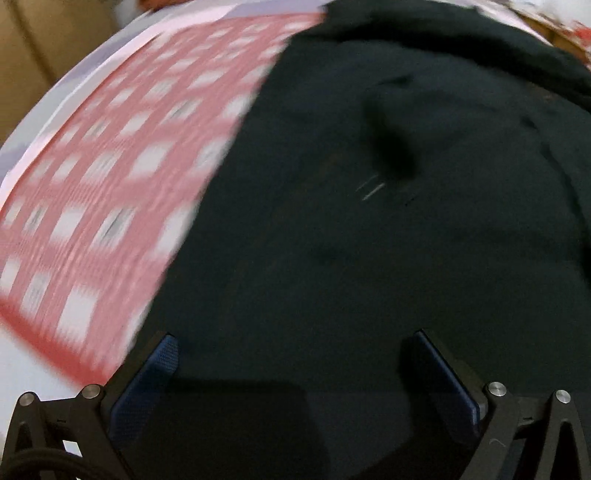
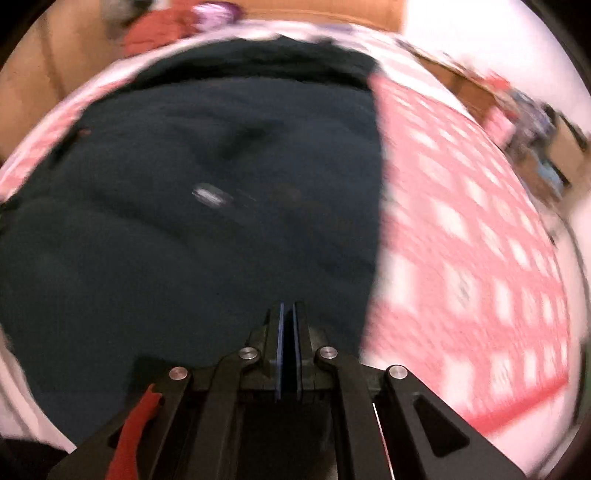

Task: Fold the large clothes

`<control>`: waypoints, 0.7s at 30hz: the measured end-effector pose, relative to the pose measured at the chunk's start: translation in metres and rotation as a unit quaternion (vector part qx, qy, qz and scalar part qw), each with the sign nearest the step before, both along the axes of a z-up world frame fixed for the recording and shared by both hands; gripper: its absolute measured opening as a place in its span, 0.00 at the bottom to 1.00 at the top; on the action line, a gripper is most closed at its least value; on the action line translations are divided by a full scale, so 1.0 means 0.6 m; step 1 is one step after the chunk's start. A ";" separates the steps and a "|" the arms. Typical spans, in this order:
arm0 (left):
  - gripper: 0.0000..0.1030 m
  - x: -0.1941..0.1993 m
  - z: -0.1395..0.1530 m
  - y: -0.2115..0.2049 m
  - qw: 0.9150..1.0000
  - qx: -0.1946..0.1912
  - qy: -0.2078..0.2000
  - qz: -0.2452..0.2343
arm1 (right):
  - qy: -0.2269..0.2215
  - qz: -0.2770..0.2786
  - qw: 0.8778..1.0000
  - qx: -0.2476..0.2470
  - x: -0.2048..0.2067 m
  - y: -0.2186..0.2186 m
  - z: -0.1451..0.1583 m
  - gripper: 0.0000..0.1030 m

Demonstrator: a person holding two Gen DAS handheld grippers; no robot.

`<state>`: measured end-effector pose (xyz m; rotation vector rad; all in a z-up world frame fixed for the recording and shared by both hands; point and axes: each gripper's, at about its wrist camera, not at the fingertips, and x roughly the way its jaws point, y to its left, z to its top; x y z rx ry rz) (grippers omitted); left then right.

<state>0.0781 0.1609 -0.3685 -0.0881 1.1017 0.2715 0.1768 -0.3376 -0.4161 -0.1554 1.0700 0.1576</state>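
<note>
Dark, near-black fabric fills most of both views: the garment (image 1: 369,221) lies spread over a red-and-white checked cloth (image 1: 92,184) that covers the surface beneath. Both frames are motion-blurred. In the left wrist view the checked cloth shows to the left of the garment's edge, which runs diagonally from upper centre down toward the lower left. Left gripper (image 1: 295,343) stands with its fingers spread wide, blue pads (image 1: 162,354) facing inward, nothing between them; the garment lies below and ahead of the tips, contact not discernible. A small pale mark (image 1: 371,190) shows on the dark fabric, and a deep crease sits just above it. In the right wrist view the garment (image 2: 184,221) occupies the centre and left, with the checked cloth (image 2: 480,240) exposed to its right. Right gripper (image 2: 288,306) has its fingers pressed nearly together with a narrow dark slit between the pads; whether any fabric is pinched there I cannot tell. Brown background and reddish clutter (image 2: 155,29) lie beyond the far edge.
</note>
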 end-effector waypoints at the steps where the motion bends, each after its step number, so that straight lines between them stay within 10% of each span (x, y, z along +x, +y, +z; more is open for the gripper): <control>1: 0.99 -0.022 0.002 0.011 1.000 -0.024 -0.014 -0.009 | -0.002 -0.020 1.000 -0.007 -0.014 -0.019 0.003 0.04; 21: 1.00 -0.209 0.021 0.088 1.000 0.021 0.012 0.016 | -0.012 -0.104 0.994 0.004 -0.244 0.003 0.057 0.04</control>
